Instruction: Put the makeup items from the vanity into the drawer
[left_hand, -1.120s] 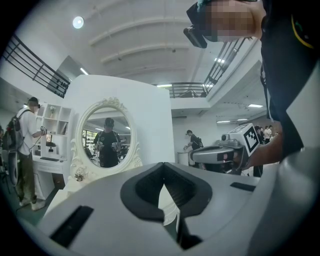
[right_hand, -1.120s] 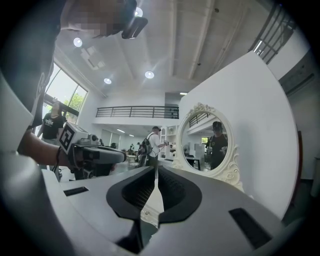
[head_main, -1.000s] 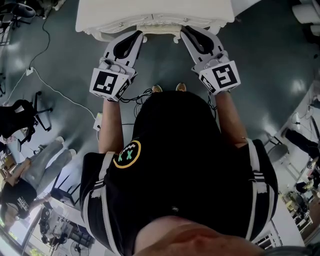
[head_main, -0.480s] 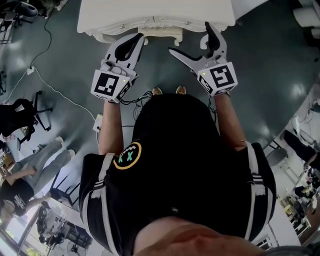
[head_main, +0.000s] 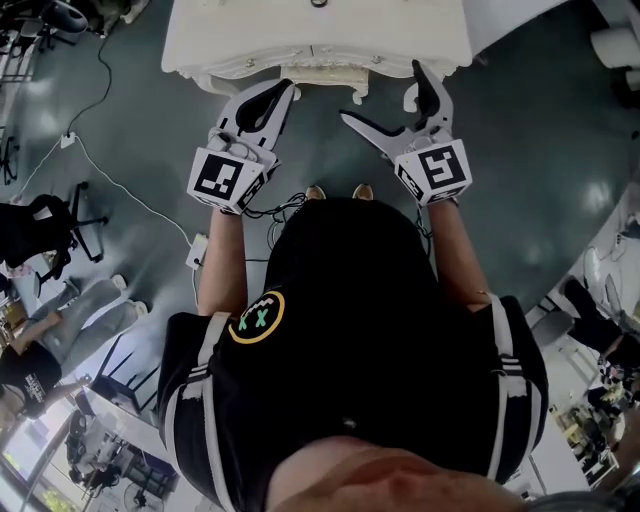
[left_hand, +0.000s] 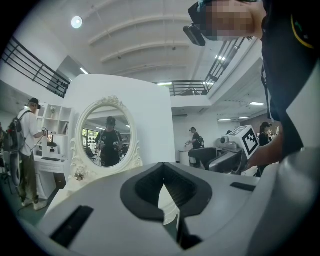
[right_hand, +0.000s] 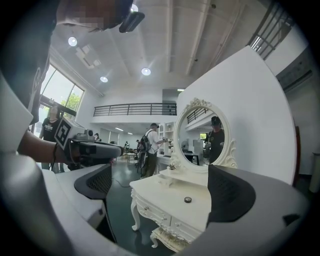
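The white vanity (head_main: 300, 45) stands ahead of me, its front drawers (right_hand: 152, 211) closed. A small round dark makeup item (right_hand: 187, 199) lies on its top, also at the upper edge of the head view as a small dark ring (head_main: 318, 3). My left gripper (head_main: 284, 92) is held just short of the vanity's front edge, jaws shut with nothing between them. My right gripper (head_main: 388, 97) hangs beside it with its fingers (head_main: 352, 119) spread wide and empty. In the right gripper view the gripper (right_hand: 162, 190) frames the vanity top between its pads (right_hand: 231, 193).
An oval mirror (right_hand: 201, 134) in a carved frame rises at the back of the vanity. A white cable (head_main: 120, 185) runs over the dark floor at left, near a black chair (head_main: 45, 225). People stand further off in the room (right_hand: 150, 147).
The right gripper's jaws have gone from shut to wide open. Both grippers have drawn slightly back from the vanity, and more of its top shows.
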